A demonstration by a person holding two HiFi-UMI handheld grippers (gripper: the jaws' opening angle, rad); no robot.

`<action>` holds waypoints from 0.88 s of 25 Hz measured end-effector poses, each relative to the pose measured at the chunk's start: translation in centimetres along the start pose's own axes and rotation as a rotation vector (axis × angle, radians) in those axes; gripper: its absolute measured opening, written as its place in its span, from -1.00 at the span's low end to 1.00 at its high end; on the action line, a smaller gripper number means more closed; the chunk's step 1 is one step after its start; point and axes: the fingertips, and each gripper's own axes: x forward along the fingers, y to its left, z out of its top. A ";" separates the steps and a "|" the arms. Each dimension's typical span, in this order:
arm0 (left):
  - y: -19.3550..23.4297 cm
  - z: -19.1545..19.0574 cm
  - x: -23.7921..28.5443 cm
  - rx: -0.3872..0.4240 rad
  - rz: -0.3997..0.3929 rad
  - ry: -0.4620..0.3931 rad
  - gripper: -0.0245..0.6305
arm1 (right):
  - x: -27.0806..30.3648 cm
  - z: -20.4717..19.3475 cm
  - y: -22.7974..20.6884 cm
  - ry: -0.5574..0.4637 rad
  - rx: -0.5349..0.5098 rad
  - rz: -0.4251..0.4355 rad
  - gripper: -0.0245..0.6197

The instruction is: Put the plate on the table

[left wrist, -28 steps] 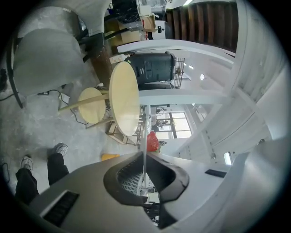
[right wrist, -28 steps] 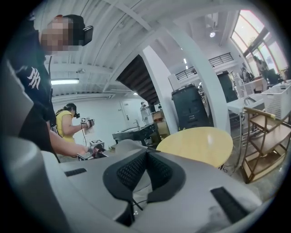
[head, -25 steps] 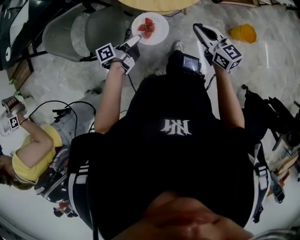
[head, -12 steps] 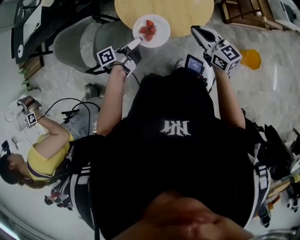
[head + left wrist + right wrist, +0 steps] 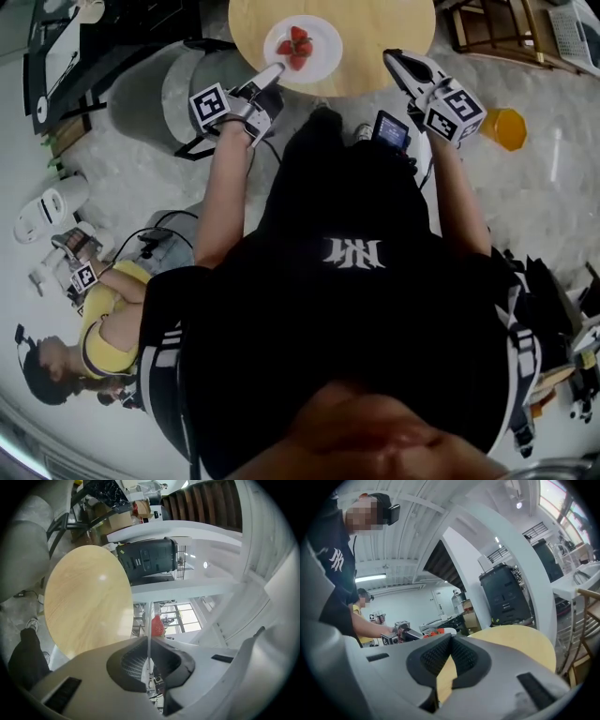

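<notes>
A white plate (image 5: 302, 47) with a few strawberries (image 5: 297, 45) hangs over the near left part of a round wooden table (image 5: 375, 37). My left gripper (image 5: 273, 72) is shut on the plate's near rim. In the left gripper view the plate (image 5: 149, 625) shows edge-on as a thin white line between the pads, with a strawberry (image 5: 157, 626) beyond and the table (image 5: 89, 597) to the left. My right gripper (image 5: 394, 58) stands shut and empty at the table's near right edge. In the right gripper view the table (image 5: 520, 641) lies ahead, the plate (image 5: 443, 631) to the left.
Two grey chairs (image 5: 183, 84) stand left of the table. An orange object (image 5: 507, 127) lies on the floor at right, a wooden frame (image 5: 487, 28) behind it. A person (image 5: 94, 319) sits on the floor at left, near a white appliance (image 5: 42, 214).
The plate in my left gripper has come forward from beside the table's edge to over the tabletop. More of the table shows. The right gripper kept its place beside it.
</notes>
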 end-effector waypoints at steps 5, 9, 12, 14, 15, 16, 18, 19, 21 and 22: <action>0.4 2.4 2.0 0.004 -0.010 0.051 -0.86 | 1.7 1.2 -1.9 0.001 0.004 -0.047 -0.93; 0.7 5.5 3.4 0.008 -0.029 0.082 -0.86 | 4.1 2.7 -3.4 0.015 -0.018 -0.087 -0.93; 1.5 7.5 4.3 -0.005 -0.039 0.112 -0.86 | 5.6 3.7 -4.2 0.018 -0.022 -0.124 -0.93; 2.0 8.4 4.9 -0.008 -0.037 0.134 -0.86 | 6.1 4.0 -4.6 0.025 -0.017 -0.146 -0.93; 2.3 8.7 5.2 -0.003 -0.031 0.148 -0.86 | 6.3 4.1 -4.9 0.030 -0.013 -0.158 -0.93; 2.7 8.8 5.5 -0.003 -0.023 0.163 -0.86 | 6.5 4.1 -5.1 0.034 -0.007 -0.171 -0.93; 3.7 9.1 5.9 -0.019 -0.012 0.192 -0.86 | 7.2 4.2 -5.5 0.034 0.007 -0.196 -0.93; 4.2 9.2 6.0 -0.029 -0.008 0.206 -0.86 | 7.6 4.2 -5.6 0.031 0.014 -0.206 -0.93; 5.0 9.4 6.4 -0.043 -0.001 0.227 -0.86 | 8.2 4.1 -5.6 0.030 0.020 -0.212 -0.93; 5.2 9.4 6.7 -0.047 -0.002 0.232 -0.86 | 8.5 4.0 -5.6 0.034 0.021 -0.209 -0.93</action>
